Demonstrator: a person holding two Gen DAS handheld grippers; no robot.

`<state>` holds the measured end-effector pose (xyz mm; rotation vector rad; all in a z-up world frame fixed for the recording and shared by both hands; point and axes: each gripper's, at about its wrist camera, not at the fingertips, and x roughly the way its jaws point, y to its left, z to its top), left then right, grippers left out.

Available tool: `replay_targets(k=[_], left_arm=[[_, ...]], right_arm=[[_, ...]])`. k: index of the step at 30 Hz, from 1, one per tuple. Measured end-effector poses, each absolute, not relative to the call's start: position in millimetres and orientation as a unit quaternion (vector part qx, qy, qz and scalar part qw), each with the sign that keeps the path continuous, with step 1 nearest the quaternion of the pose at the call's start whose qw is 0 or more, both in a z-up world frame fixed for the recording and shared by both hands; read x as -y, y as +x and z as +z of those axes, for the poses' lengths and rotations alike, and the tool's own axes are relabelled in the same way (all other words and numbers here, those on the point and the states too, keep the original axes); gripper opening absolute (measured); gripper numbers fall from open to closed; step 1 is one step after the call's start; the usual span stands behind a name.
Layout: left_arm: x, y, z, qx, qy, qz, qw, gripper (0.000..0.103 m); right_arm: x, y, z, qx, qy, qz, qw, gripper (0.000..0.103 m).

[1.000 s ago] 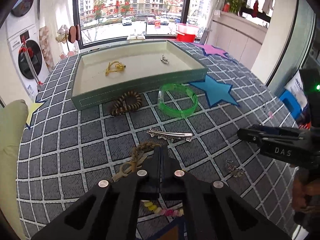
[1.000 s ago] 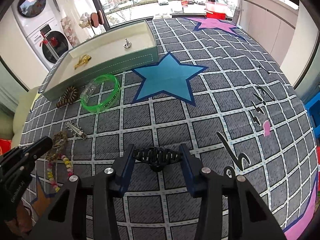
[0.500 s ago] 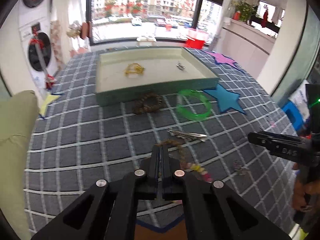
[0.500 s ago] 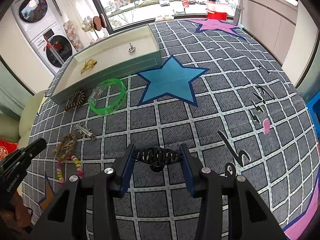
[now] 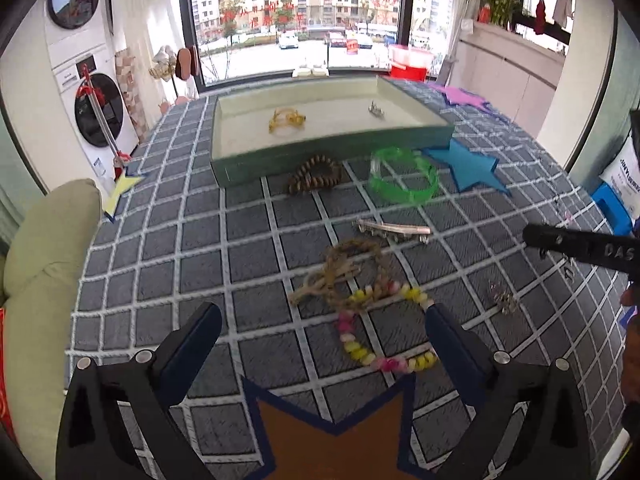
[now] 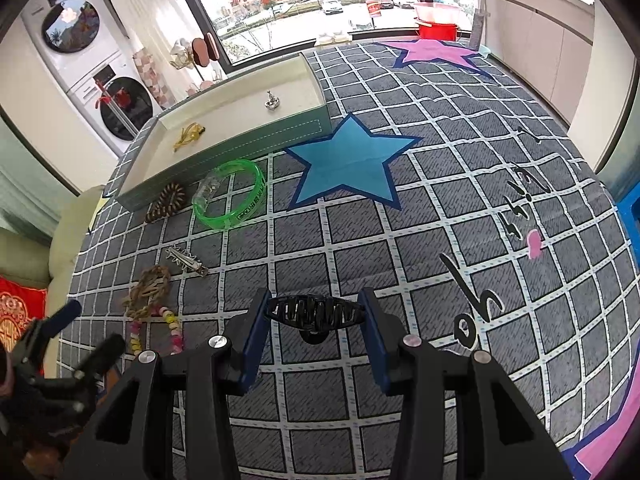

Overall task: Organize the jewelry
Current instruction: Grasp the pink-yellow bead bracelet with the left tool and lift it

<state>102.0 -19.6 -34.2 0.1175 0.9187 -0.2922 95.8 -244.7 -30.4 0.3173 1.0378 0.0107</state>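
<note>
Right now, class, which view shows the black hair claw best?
The right wrist view: the hair claw sits whole, close up, between the right gripper's fingers. The left wrist view does not show it at all.

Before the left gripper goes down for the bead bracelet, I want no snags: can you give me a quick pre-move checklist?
1. Left gripper open wide: ok.
2. Bead bracelet between the fingers' line: ok, it lies just ahead of them.
3. Bracelet free of neighbours: not ok, the woven rope bracelet overlaps its far end.
4. Right gripper secure on the black claw clip: ok, clip spans both pads.
5. Tray has room: ok, only a yellow piece and a small silver piece inside.
6. Small metal charm clear of the path: ok, it sits off to the right.
</note>
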Motion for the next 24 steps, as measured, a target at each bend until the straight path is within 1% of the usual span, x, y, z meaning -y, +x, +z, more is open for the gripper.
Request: replay_targets(k=[2, 3, 6, 9, 10, 11, 12, 13, 14, 15, 19, 24], left_arm=[[20.8, 103.5, -39.8, -0.45, 0.053, -0.143, 0.88, 0.103], [21.3, 104.2, -44.2, -0.455, 0.054, -0.145, 0.877, 0.099], [22.1, 111.0, -55.6, -0.473, 0.053, -0.151, 0.866, 0.095], [24.4, 111.8, -62.4, -0.488, 0.056, -0.153, 0.858, 0.085], [26.2, 110.6, -63.1, -0.483, 0.063, -0.15, 0.86, 0.083], [29.4, 107.6, -62.4, -0.479, 0.071, -0.154, 0.861, 0.074], [32.0, 103.7, -60.7, -0.477, 0.075, -0.16, 0.861, 0.059], [35.8, 100.6, -58.2, -0.474, 0.078, -0.169, 0.861, 0.048], [39.2, 99.0, -57.9, -0.472, 0.086, -0.174, 0.86, 0.028], [40.9, 97.2, -57.5, -0.471, 0.09, -0.178, 0.859, 0.023], [39.0, 93.7, -53.3, -0.472, 0.069, -0.202, 0.855, 0.023], [30.4, 83.8, -35.0, -0.459, 0.044, -0.221, 0.86, 0.023]], right_arm=[[244.3, 94.3, -29.5, -0.493, 0.151, 0.005, 0.857, 0.048], [244.3, 93.6, -29.0, -0.492, 0.151, 0.005, 0.857, 0.048], [245.1, 91.9, -27.8, -0.49, 0.154, 0.005, 0.858, 0.048], [246.7, 90.7, -26.8, -0.489, 0.157, 0.004, 0.858, 0.048], [247.2, 90.7, -26.8, -0.489, 0.159, 0.004, 0.858, 0.048], [247.3, 90.4, -26.9, -0.489, 0.16, 0.004, 0.858, 0.048], [247.6, 90.3, -26.9, -0.489, 0.161, 0.004, 0.857, 0.048], [247.8, 90.3, -27.1, -0.489, 0.162, 0.003, 0.857, 0.048], [247.6, 90.2, -27.5, -0.489, 0.162, 0.003, 0.857, 0.048], [247.2, 90.2, -27.7, -0.489, 0.162, 0.004, 0.857, 0.048], [244.5, 88.6, -25.9, -0.488, 0.159, 0.007, 0.858, 0.048], [243.6, 88.2, -21.8, -0.485, 0.158, 0.011, 0.86, 0.048]])
